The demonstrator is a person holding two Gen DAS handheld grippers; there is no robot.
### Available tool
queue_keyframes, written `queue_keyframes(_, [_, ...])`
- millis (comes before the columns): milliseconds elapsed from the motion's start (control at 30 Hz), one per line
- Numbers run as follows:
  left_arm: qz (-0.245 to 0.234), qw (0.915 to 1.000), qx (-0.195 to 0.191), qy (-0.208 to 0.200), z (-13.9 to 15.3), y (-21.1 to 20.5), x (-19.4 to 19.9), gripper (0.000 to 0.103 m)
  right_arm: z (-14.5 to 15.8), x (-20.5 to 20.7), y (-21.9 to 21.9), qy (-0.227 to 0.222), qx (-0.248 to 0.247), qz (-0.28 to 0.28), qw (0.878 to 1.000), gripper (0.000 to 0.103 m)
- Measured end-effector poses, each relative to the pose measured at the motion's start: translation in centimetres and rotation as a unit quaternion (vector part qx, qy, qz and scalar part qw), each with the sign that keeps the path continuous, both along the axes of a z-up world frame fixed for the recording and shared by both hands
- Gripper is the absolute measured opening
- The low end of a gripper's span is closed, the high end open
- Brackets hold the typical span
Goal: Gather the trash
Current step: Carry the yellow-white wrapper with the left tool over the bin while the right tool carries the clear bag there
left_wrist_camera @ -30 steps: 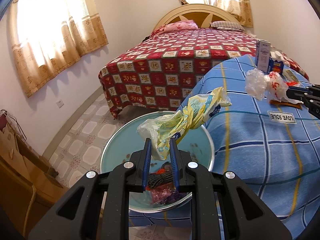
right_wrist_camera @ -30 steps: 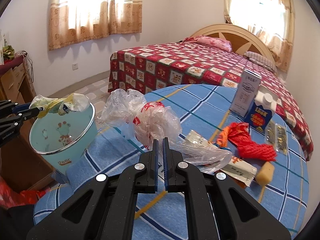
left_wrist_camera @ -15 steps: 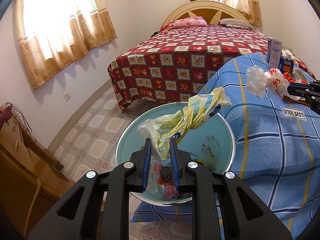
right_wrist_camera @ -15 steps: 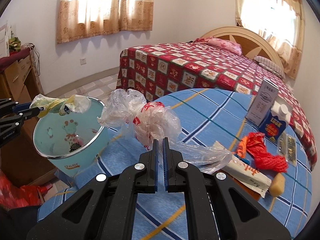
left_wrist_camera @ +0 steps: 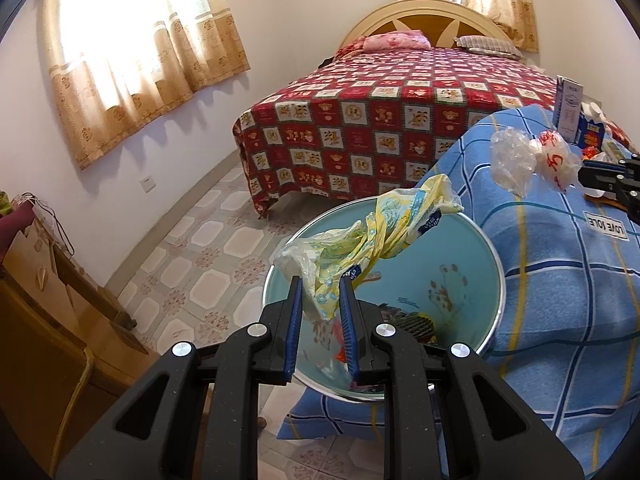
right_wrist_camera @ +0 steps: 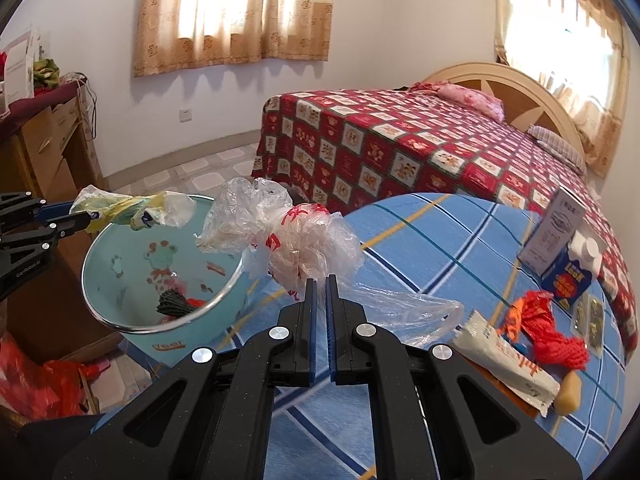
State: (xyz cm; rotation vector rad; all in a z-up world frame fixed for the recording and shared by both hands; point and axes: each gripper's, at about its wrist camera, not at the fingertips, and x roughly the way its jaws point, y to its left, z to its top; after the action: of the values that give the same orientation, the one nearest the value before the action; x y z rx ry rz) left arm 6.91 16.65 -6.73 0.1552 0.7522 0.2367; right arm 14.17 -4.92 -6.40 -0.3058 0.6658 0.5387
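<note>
Crumpled yellow-patterned plastic wrapper (left_wrist_camera: 380,236): light, limp, clamped by left gripper (left_wrist_camera: 320,300) fingers above the pale-blue round bin (left_wrist_camera: 496,264). Clear red-printed plastic bag (right_wrist_camera: 304,240), equally flimsy, pinched at its bunched neck by right gripper (right_wrist_camera: 320,292), over the blue-checked tabletop (right_wrist_camera: 440,240) edge.

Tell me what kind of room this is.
A bedroom in a home, most likely: a bed with a red patterned cover and pillows against a headboard, curtained windows, and a tiled floor.

A white label (left_wrist_camera: 607,223) on the blue cloth (left_wrist_camera: 560,280) reads "LOVE JOLE", seen upside down.
</note>
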Motion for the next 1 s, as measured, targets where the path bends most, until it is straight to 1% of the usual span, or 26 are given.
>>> queue_keyframes(633, [0.029,0.9996,0.007,0.005,-0.4,2.4,-0.4,0.019,-0.4,-0.3,3.8,0.003,-0.01,0.031,0.999,0.005])
queue_keyframes(1000, [0.034,0.9994,0.007,0.005,-0.5,2.8,-0.1,0.019,-0.6,-0.3,4.6,0.007,-0.013,0.039,0.999,0.005])
